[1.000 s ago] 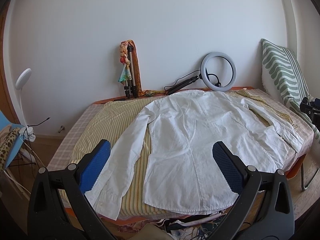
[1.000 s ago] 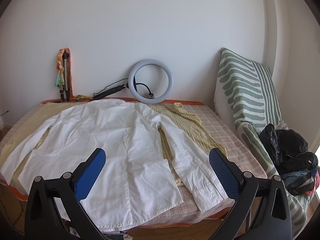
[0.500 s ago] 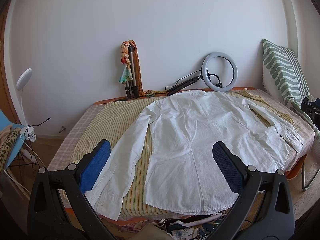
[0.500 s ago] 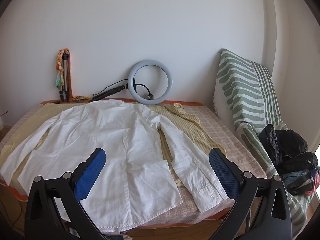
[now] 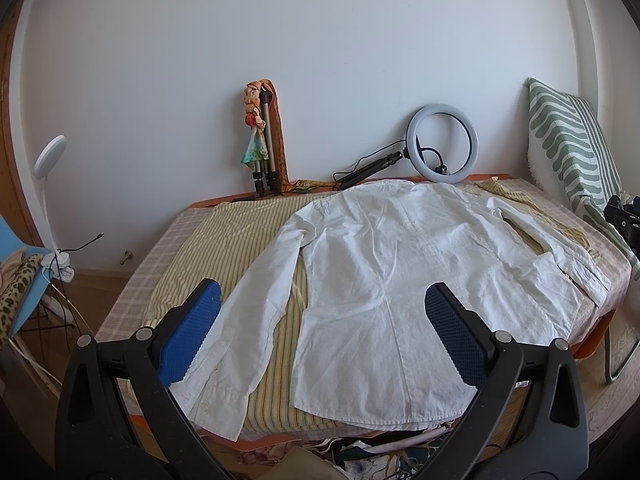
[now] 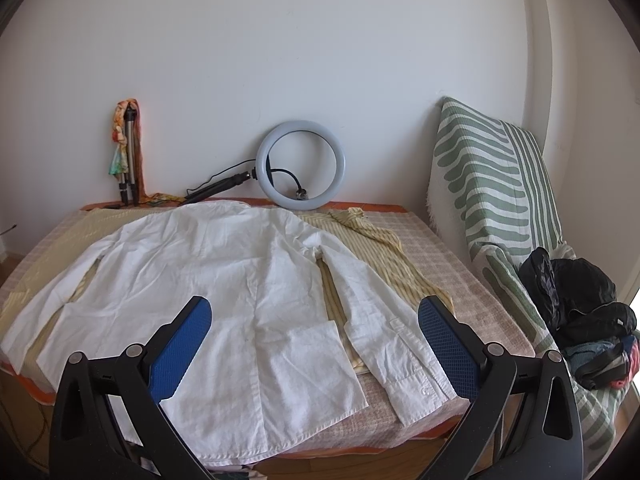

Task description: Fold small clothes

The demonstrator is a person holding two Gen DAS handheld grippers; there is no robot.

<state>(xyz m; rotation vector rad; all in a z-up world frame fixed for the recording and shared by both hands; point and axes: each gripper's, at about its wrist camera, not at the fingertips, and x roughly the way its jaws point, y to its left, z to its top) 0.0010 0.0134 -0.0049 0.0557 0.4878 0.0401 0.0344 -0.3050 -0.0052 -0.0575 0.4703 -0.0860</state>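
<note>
A white long-sleeved shirt lies flat, back up, on the table, collar toward the wall, both sleeves spread out. It also shows in the right wrist view. My left gripper is open and empty, held above the shirt's near hem and its left sleeve. My right gripper is open and empty, above the near hem and the right sleeve. Neither gripper touches the cloth.
A yellow striped cloth lies under the shirt on a checked table cover. A ring light and a folded tripod stand at the wall. A green-striped cushion and dark clothes lie right.
Both grippers have drifted very slightly; the view has barely shifted. The shirt has not moved.
</note>
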